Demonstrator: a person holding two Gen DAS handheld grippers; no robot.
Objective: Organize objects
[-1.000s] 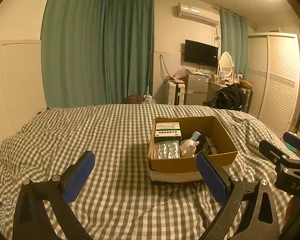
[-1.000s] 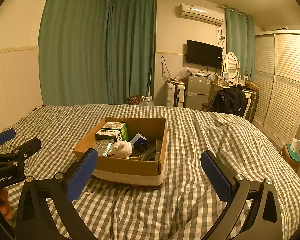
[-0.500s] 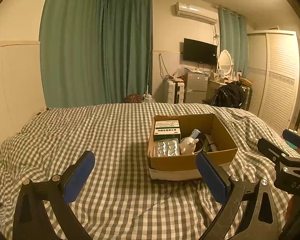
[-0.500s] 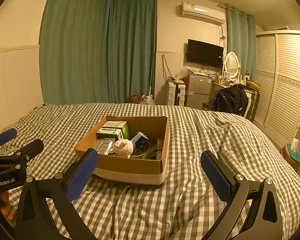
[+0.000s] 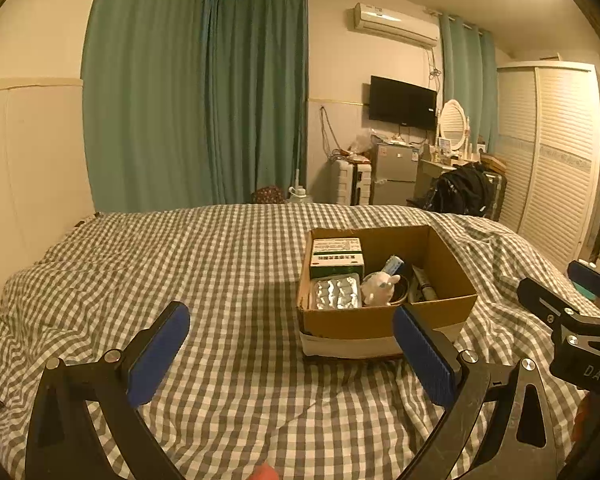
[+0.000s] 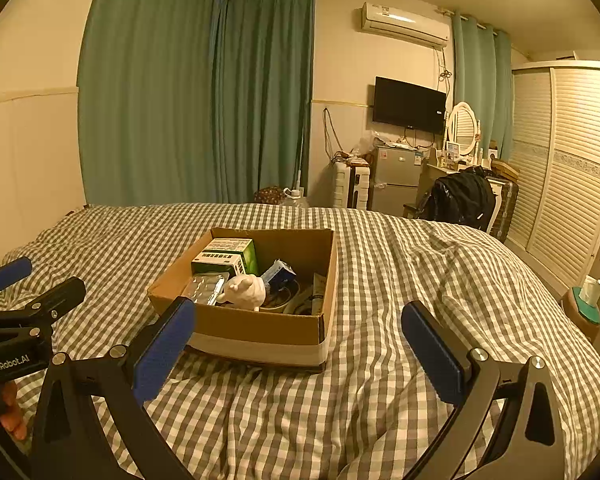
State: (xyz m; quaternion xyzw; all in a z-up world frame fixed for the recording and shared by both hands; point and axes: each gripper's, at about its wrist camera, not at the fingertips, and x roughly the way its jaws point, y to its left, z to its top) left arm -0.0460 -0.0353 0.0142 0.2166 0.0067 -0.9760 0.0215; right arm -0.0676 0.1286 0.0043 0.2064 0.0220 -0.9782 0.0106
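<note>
An open cardboard box [image 5: 384, 318] [image 6: 260, 324] rests on the checked bed. Inside lie a green and white medicine box [image 5: 336, 258] [image 6: 228, 258], a silver blister pack [image 5: 337, 294] [image 6: 204, 288], a small white figurine [image 5: 378, 288] [image 6: 246, 292], a blue tube [image 5: 392, 266] [image 6: 278, 274] and some darker items. My left gripper [image 5: 290, 354] stands open in front of the box's near left corner, holding nothing. My right gripper [image 6: 298, 350] is open too, just short of the box's near wall, with nothing between its fingers.
The grey checked bedspread [image 5: 180, 264] covers the whole bed, rumpled toward the right [image 6: 440, 264]. Green curtains [image 5: 196, 100], a wall TV [image 5: 403, 102], a small fridge [image 5: 394, 180], a dark backpack [image 6: 460, 200] and a louvred wardrobe [image 6: 568, 168] lie beyond the bed.
Both grippers have drifted slightly, the view tilting a little upward; the box sits a touch lower and nearer in the frames. Both stay open and nothing was grasped.
</note>
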